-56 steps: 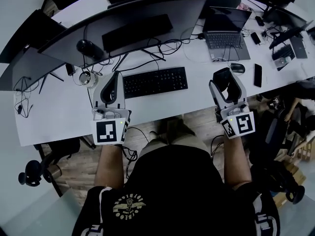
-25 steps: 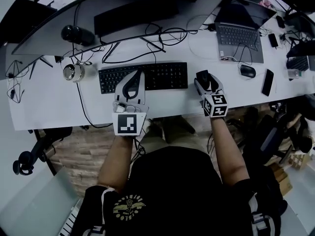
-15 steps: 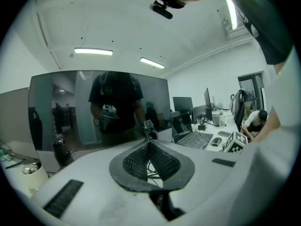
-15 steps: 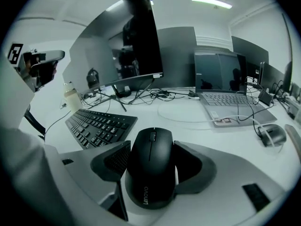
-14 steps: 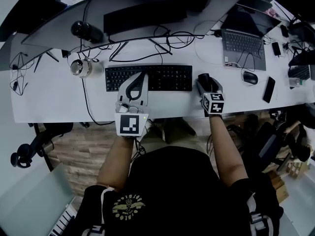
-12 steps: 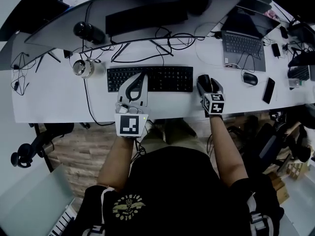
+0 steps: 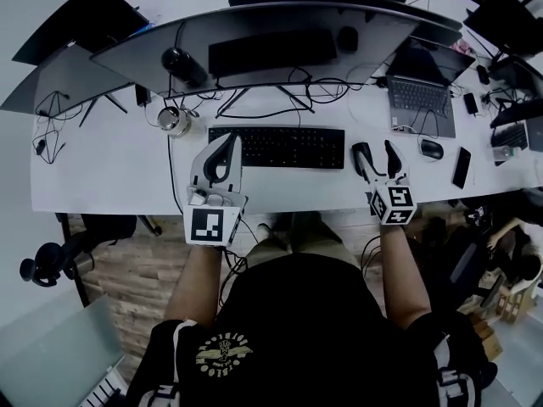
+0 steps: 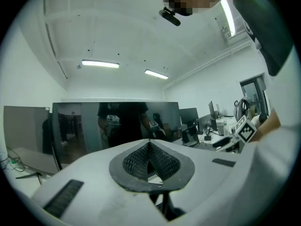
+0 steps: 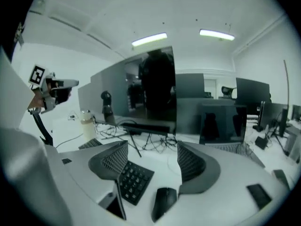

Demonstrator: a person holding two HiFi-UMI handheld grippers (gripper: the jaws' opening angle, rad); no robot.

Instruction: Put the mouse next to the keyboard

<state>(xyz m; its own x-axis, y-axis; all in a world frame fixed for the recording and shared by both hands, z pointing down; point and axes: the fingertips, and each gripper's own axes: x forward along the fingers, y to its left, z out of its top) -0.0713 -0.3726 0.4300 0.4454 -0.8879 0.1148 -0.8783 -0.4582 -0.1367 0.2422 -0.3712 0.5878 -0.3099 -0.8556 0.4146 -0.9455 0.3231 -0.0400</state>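
Note:
The black mouse (image 9: 163, 201) lies on the white desk (image 7: 102, 172) just right of the black keyboard (image 7: 276, 147), whose corner (image 9: 134, 180) shows in the right gripper view. My right gripper (image 7: 376, 149) hovers over the mouse; its jaws are opening, and the ribbed pads (image 9: 189, 163) stand wide apart, clear of the mouse. In the head view the mouse is hidden among the gripper's fingers. My left gripper (image 7: 231, 141) hangs at the keyboard's left end, its tips (image 8: 149, 145) shut together on nothing.
A wide curved monitor (image 7: 254, 24) spans the back with loose cables (image 7: 280, 96) under it. A metal cup (image 7: 176, 119) stands left of the keyboard. To the right are a laptop (image 7: 422, 100), a second mouse (image 7: 431, 148) and a phone (image 7: 461, 166).
The right gripper's jaws have spread off the mouse, which stays on the desk beside the keyboard, and the gripper has pulled back a little. The left gripper has drifted toward the keyboard's left end.

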